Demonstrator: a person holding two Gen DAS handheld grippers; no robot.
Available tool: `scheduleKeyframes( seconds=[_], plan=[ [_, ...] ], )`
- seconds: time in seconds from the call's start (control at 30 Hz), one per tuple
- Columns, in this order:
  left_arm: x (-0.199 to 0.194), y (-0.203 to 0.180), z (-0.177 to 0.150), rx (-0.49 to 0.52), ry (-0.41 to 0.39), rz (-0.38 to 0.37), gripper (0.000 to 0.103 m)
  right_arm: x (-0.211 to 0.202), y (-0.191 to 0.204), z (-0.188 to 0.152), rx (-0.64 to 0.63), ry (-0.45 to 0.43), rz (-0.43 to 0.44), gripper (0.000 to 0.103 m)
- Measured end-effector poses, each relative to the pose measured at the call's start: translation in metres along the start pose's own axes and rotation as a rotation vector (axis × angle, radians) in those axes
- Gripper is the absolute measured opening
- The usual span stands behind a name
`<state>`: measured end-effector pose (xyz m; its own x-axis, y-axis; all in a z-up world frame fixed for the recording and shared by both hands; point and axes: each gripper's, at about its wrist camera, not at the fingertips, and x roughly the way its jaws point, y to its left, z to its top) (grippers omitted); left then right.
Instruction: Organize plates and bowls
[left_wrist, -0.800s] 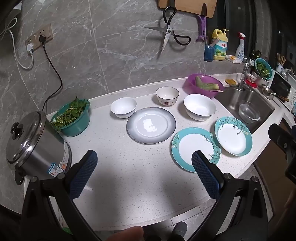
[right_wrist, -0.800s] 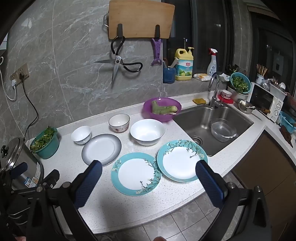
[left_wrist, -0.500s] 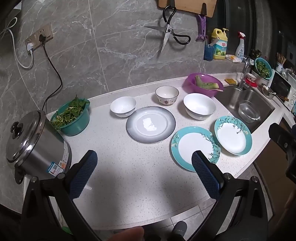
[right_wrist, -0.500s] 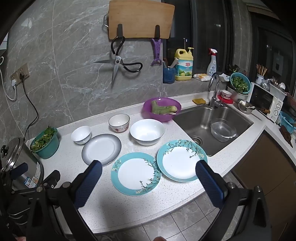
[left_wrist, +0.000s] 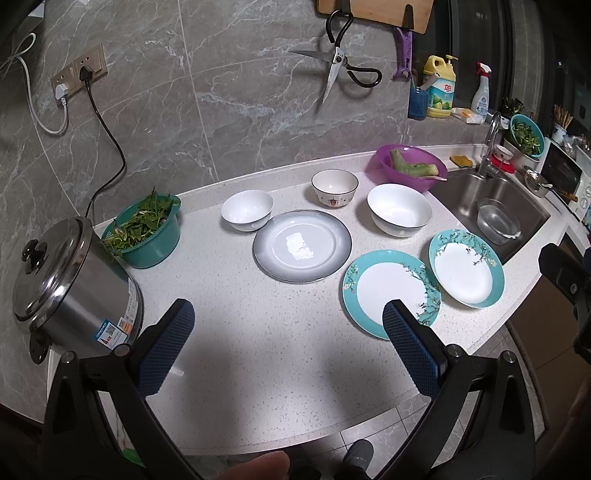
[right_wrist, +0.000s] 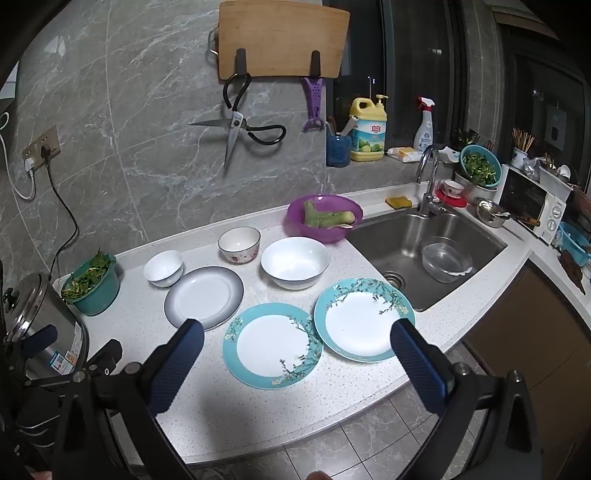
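Nothing stacked yet, I judge. On the countertop (right_wrist: 229, 387) three plates lie apart: grey-rimmed plate (right_wrist: 204, 297) at 10 o'clock, two teal floral plates (right_wrist: 272, 345) (right_wrist: 364, 319) at centre and 2. Behind them stand three bowls: small white bowl (right_wrist: 163, 267), patterned bowl (right_wrist: 239, 243), large white bowl (right_wrist: 295, 262). I hold both tools back, angled down, jaws wide, empty: left gripper (left_wrist: 288, 325), right gripper (right_wrist: 295, 339).

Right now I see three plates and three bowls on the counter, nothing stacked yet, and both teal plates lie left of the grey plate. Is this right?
Not quite: the two teal plates lie to the right of the grey plate, towards the sink, as the right wrist view shows. The rest holds: three plates, three bowls, nothing stacked yet.
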<state>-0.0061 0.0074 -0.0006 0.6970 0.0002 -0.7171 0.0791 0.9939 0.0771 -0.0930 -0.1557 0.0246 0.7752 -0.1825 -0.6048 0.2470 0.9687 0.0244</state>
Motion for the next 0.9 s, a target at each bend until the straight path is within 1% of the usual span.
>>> scheduleKeyframes(
  seconds=[0.9],
  plan=[
    [0.0046, -0.0006, -0.0021, 0.002, 0.006, 0.004, 0.103, 0.0084, -0.0002, 0.0011, 0.0, 0.001, 0.001, 0.103]
  ],
)
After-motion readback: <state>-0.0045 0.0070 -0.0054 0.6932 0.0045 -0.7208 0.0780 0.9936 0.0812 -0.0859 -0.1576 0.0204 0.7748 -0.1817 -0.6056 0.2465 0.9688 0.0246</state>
